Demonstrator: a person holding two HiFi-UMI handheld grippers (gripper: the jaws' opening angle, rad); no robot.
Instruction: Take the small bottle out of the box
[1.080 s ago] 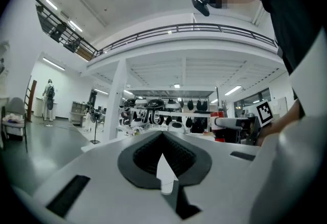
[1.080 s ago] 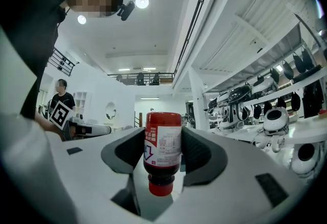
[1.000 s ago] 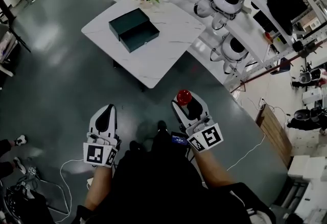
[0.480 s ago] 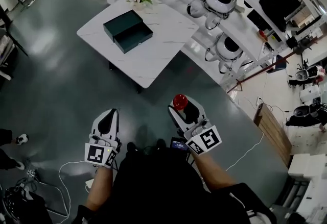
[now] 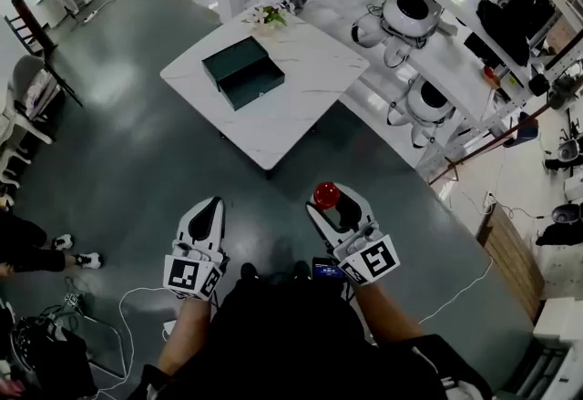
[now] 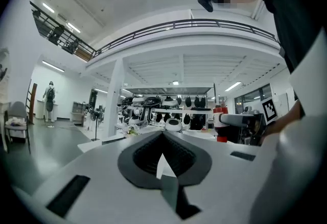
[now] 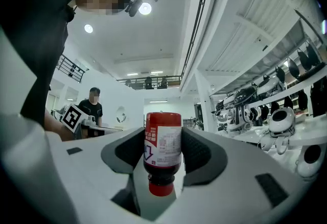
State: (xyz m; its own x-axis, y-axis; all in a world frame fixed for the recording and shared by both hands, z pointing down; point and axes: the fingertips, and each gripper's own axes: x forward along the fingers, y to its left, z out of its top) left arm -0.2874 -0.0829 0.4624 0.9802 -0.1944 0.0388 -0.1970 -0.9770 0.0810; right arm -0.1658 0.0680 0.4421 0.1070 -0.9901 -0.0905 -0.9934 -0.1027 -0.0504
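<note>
At the far left of the head view, a seated person's legs (image 5: pixel 41 248) are seen on the grey floor (image 5: pixel 137 152), and chairs (image 5: pixel 27 93) are set along the edge above them. The left claw (image 5: pixel 212 205) is held low over the floor, in front of the person's body; in the left gripper view its jaws are pressed together, and nothing is gripped by them. Farther ahead, a white tabletop (image 5: pixel 301 111) is seen, on which the dark green box (image 5: pixel 242 72) lies open, its two halves side by side; a small bunch of flowers (image 5: pixel 271 17) is set at the tabletop's far edge. The right claw (image 5: pixel 335 200) is held beside the left one, also over the floor, and it is clamped on the small bottle (image 5: pixel 326 196). In the right gripper view the small bottle (image 7: pixel 163 149) is gripped round its labelled body, with its red cap turned towards the camera and its other end pointing away. The bottle is thus out of the box and well apart from it. At the right, white shelves (image 5: pixel 455 52) carrying rounded white machines are seen.
</note>
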